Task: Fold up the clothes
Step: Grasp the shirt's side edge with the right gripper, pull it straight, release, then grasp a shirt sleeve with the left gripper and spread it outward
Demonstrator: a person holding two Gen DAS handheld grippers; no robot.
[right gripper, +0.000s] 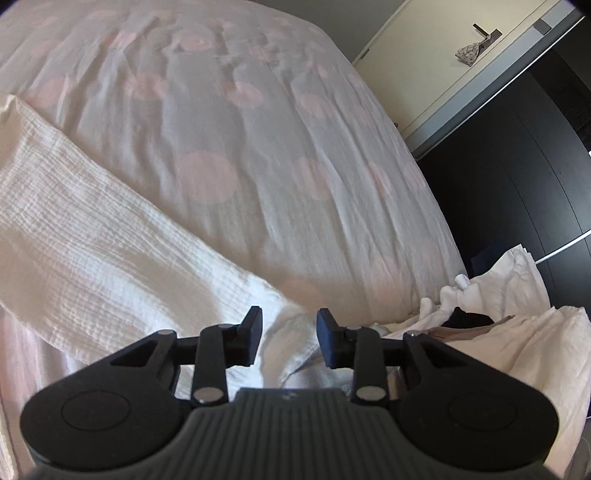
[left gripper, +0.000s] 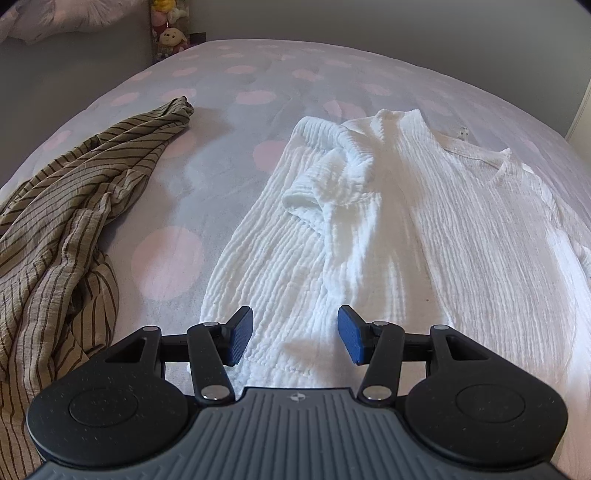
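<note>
A white crinkled shirt [left gripper: 424,221] is seen spread across a bed [left gripper: 229,155] covered in a pale sheet with pink dots, its neckline turned toward the far right and one sleeve [left gripper: 317,184] folded back over the body. The left gripper [left gripper: 295,336] is held low over the shirt's near hem, its blue-padded fingers [left gripper: 242,334] spread apart with only the fabric below showing between them; nothing is gripped. To the left, well apart from the shirt, a crumpled olive striped garment [left gripper: 74,229] is draped over the bed's edge. Plush toys [left gripper: 170,33] are stacked in the far corner by the wall.

In the right wrist view, the right gripper [right gripper: 290,338] is poised near the bed's edge [right gripper: 424,206] above the shirt's [right gripper: 92,229] near corner, its dark fingers [right gripper: 327,339] parted and empty. A heap of white laundry [right gripper: 517,332] is piled just to the right, beside the bed. A cream door [right gripper: 443,55] with a metal handle [right gripper: 487,35] is visible beyond.
</note>
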